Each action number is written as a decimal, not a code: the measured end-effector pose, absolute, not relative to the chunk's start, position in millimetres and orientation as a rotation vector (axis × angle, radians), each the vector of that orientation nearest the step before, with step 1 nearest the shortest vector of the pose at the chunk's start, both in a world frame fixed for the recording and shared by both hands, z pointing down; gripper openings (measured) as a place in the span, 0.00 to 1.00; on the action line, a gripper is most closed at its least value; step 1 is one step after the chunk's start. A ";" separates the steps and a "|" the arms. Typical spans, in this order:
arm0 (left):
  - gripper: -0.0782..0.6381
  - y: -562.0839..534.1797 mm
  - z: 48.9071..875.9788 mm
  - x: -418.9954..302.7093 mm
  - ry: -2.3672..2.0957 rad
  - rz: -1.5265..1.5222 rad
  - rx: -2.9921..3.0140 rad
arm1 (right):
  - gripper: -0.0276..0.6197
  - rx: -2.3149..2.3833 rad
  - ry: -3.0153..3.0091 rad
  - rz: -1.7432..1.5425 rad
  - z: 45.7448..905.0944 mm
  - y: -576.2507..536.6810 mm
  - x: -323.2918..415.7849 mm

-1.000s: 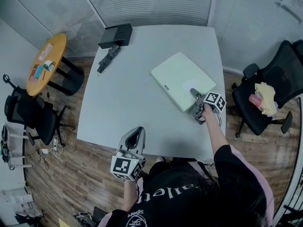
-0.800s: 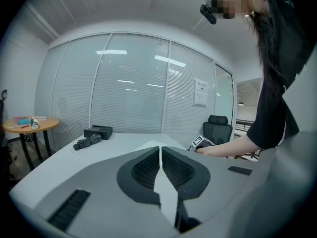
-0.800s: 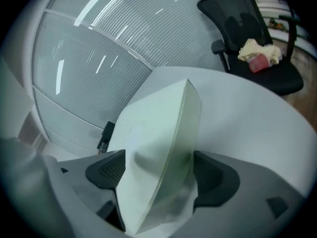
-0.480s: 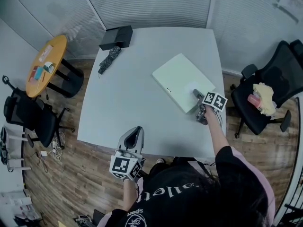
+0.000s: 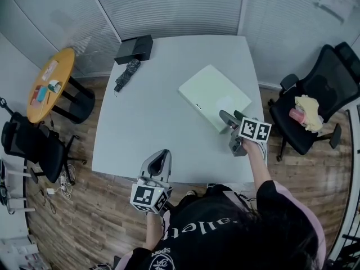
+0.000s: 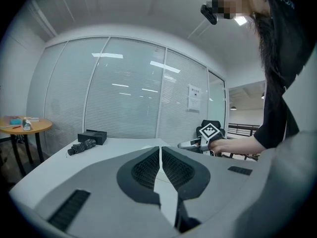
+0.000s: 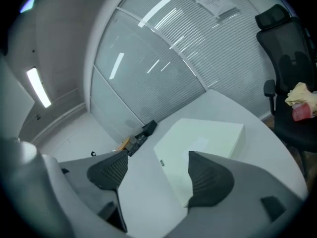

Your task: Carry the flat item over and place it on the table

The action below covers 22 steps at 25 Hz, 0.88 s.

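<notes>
- Head view: flat pale-green box [image 5: 215, 97] lies flat on the white table [image 5: 152, 122], on the table's right half, turned at an angle to the table's edges, one corner close to the right edge.
- Right gripper [image 5: 231, 117] is over the table's right edge, at the box's near corner. From here I can't tell whether its jaws touch the box.
- Left gripper [image 5: 162, 155] is at the table's near edge, left of centre, well apart from the box.
- Black box [image 5: 135, 48] sits at the table's far left corner, with a folded umbrella [image 5: 126, 72] just beside it on the near side.
- Off the table: a round yellow side table [image 5: 49, 83] to the table's left, and a black office chair [image 5: 320, 94] to its right with a pale cloth [image 5: 308, 107] on the seat.
- Left gripper view: jaws closed pad to pad, only a hairline seam between them and nothing in it. The table top stretches ahead, and the black box and umbrella show at its far left.
- Right gripper view: jaws wide apart and empty. The box lies ahead on the table top, seen through the gap, and the right-hand jaw overlaps the box's near edge in the picture.
- Box sits level on the table — no tilt seen.
</notes>
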<state>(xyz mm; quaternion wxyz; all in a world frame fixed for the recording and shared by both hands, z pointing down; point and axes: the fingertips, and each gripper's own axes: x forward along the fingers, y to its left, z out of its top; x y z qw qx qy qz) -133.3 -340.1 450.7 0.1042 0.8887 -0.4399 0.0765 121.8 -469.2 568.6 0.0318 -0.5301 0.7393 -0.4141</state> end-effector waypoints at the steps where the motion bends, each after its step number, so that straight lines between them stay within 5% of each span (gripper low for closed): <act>1: 0.16 -338.4 450.0 -134.9 -1.289 0.222 2.627 | 0.65 -1.600 2.297 -1.255 561.1 -462.3 113.8; 7: 0.15 -323.8 445.0 -149.0 -1.249 0.195 2.661 | 0.60 -1.472 2.394 -1.162 525.7 -412.5 63.0; 11: 0.16 -308.6 443.2 -158.2 -1.209 0.185 2.682 | 0.39 -1.445 2.373 -1.150 512.4 -376.7 37.9; 22: 0.16 -254.7 455.9 -177.6 -1.047 0.203 2.725 | 0.28 -1.465 2.391 -1.153 511.0 -288.9 -22.7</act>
